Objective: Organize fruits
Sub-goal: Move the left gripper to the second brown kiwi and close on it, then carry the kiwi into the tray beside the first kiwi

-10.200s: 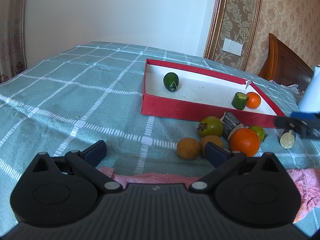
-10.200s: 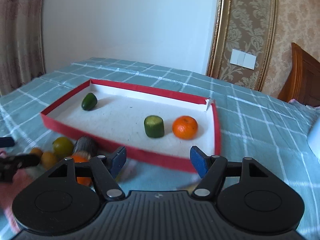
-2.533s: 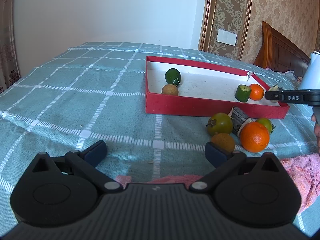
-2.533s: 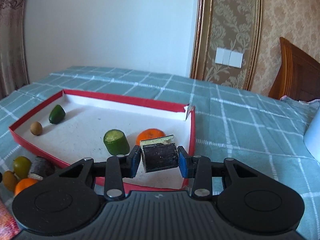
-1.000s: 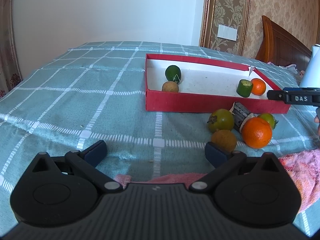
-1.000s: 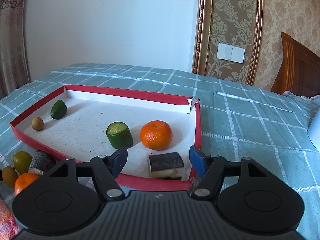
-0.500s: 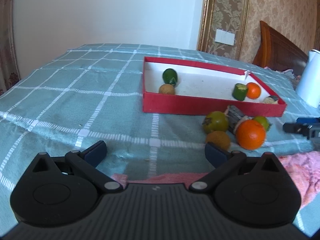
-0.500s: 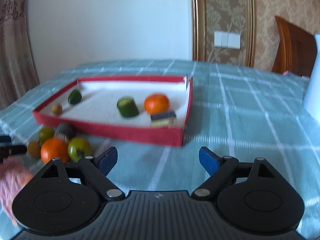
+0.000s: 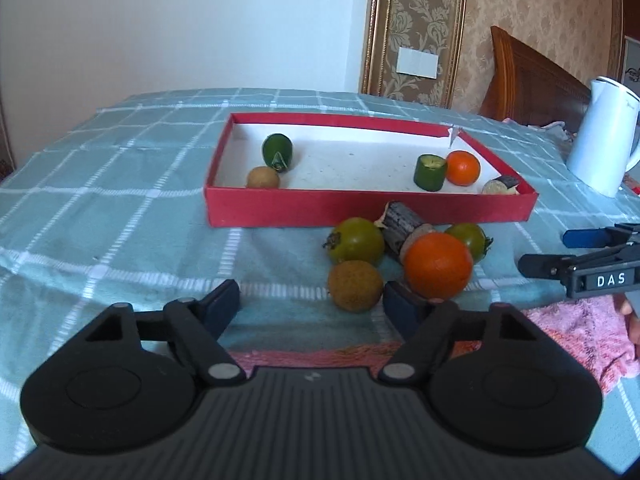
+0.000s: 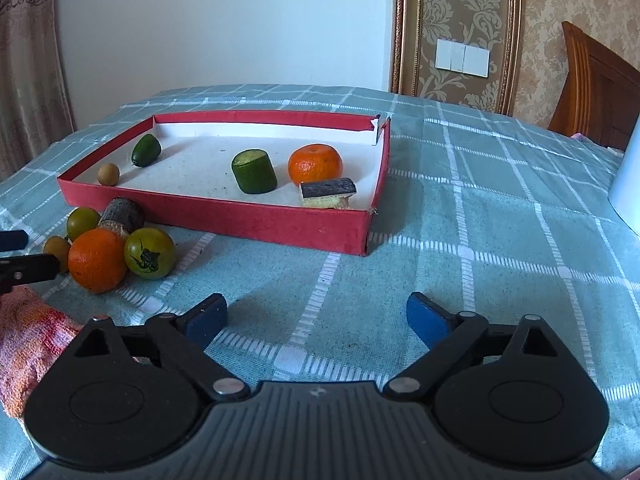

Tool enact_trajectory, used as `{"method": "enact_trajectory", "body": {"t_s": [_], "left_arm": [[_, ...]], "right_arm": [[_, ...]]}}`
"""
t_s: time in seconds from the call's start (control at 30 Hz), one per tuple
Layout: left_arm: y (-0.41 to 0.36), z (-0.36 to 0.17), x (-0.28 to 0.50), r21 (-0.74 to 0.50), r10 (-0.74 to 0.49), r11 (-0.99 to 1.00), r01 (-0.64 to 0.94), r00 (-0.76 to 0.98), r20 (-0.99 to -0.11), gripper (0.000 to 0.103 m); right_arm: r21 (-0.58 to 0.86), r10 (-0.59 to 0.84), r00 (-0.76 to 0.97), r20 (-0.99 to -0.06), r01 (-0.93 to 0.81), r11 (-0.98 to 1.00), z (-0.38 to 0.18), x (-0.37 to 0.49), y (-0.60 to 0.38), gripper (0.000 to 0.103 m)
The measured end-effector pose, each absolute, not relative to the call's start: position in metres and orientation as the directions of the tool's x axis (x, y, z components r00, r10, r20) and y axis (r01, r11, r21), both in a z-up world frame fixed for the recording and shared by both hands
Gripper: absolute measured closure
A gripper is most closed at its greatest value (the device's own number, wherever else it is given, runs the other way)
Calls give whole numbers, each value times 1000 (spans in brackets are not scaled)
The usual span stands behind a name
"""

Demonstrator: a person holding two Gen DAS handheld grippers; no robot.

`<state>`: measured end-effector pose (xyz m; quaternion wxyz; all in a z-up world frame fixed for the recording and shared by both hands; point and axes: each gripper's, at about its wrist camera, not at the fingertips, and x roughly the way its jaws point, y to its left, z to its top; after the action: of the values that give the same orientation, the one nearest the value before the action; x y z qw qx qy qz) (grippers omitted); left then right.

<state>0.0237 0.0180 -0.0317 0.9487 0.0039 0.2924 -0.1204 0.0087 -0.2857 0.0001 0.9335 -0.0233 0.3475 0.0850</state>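
Observation:
A red tray (image 9: 360, 210) (image 10: 224, 220) holds a green avocado (image 9: 277, 151), a small brown fruit (image 9: 262, 177), a green cucumber piece (image 9: 430, 172), a tangerine (image 9: 463, 167) and a dark sugarcane piece (image 10: 327, 193). In front of it on the cloth lie a brown kiwi (image 9: 355, 286), a big orange (image 9: 438, 265) (image 10: 97, 260), two green tomatoes (image 9: 356, 241) (image 10: 149, 253) and a dark log piece (image 9: 401, 225). My left gripper (image 9: 310, 306) is open, just short of the kiwi. My right gripper (image 10: 316, 320) is open and empty over bare cloth.
A white kettle (image 9: 602, 136) stands right of the tray. A pink towel (image 9: 580, 336) (image 10: 24, 344) lies at the near edge by the fruit pile. A wooden headboard (image 9: 536, 80) is behind. The right gripper's fingers (image 9: 576, 256) show at the right of the left wrist view.
My right gripper let go of the sugarcane piece in the tray's near right corner and drew back, open. My left gripper moved closer to the kiwi and orange.

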Motion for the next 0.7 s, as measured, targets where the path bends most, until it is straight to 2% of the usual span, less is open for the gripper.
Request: {"method": "enact_trajectory", "body": {"t_s": [0.13, 0.23, 0.3, 0.43, 0.7], "left_arm": [[12, -32, 26, -56, -238, 967, 249, 798, -554, 40], [5, -32, 29, -30, -237, 964, 265, 798, -553, 59], [3, -32, 29, -37, -253, 959, 280, 794, -552, 67], [-1, -33, 25, -35, -261, 957, 288, 800, -541, 75], [11, -27, 21, -90, -279, 958, 273, 807, -520, 75]], "right_arm": [[15, 139, 743, -654, -171, 985, 0, 9, -286, 2], [15, 137, 743, -655, -169, 986, 0, 9, -286, 2], [13, 134, 744, -655, -166, 986, 0, 9, -286, 1], [-7, 109, 750, -652, -149, 989, 0, 7, -282, 0], [13, 117, 744, -658, -144, 990, 0, 8, -284, 0]]}}
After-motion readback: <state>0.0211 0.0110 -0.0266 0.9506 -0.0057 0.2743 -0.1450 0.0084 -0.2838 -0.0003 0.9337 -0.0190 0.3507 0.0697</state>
